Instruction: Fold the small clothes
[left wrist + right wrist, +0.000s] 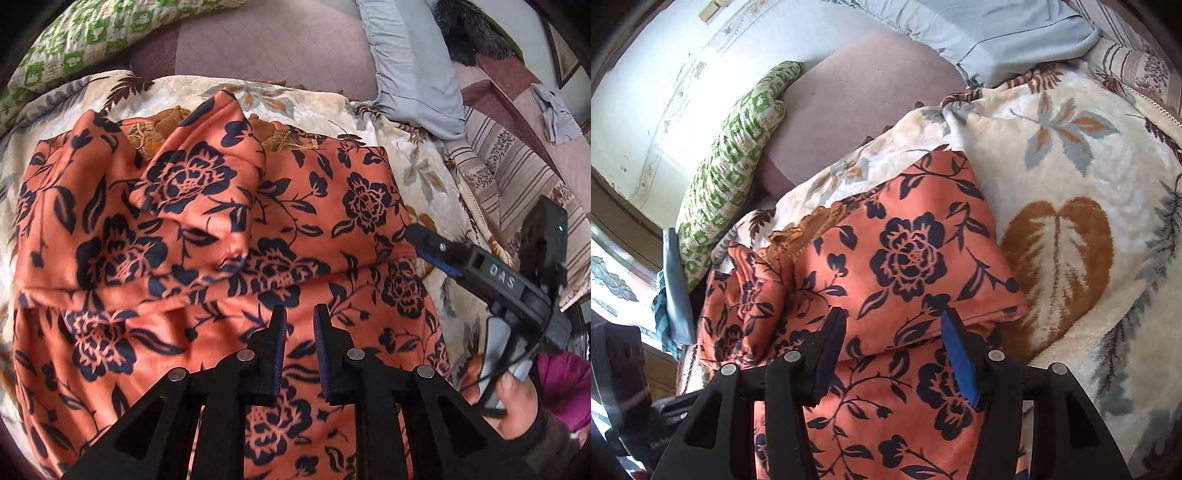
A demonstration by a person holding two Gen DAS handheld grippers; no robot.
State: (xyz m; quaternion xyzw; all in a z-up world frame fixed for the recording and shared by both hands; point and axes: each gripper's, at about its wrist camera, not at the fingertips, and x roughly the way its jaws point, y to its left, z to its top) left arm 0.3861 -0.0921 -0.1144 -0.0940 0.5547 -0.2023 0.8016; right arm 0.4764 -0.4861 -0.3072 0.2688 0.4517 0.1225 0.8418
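In the left wrist view, the garment (207,236), orange with dark flowers, lies rumpled on a cream leaf-print blanket (317,99) on the bed, one flap folded over toward the middle. Brown-gold trim (162,129) peeks out at its far edge, mostly covered by the fabric. The left tool (300,325) hangs over the near part of the cloth, its fingers narrowly parted with nothing between them. At the right edge the right tool (443,251) reaches to the garment's side; only one finger shows clearly from here, so its gap cannot be judged, and the hand (517,398) gripping it is cut off by the frame. A grey pillow (413,66) and a green checked quilt (85,33) lie beyond. In the right wrist view, the garment (908,258) fills the centre, its near end hidden under the tool's body. The right tool (892,332) stands wide apart above a fold edge, gripping nothing. The blanket (1071,155) spreads to the right; dark objects at lower left are too blurred to identify.
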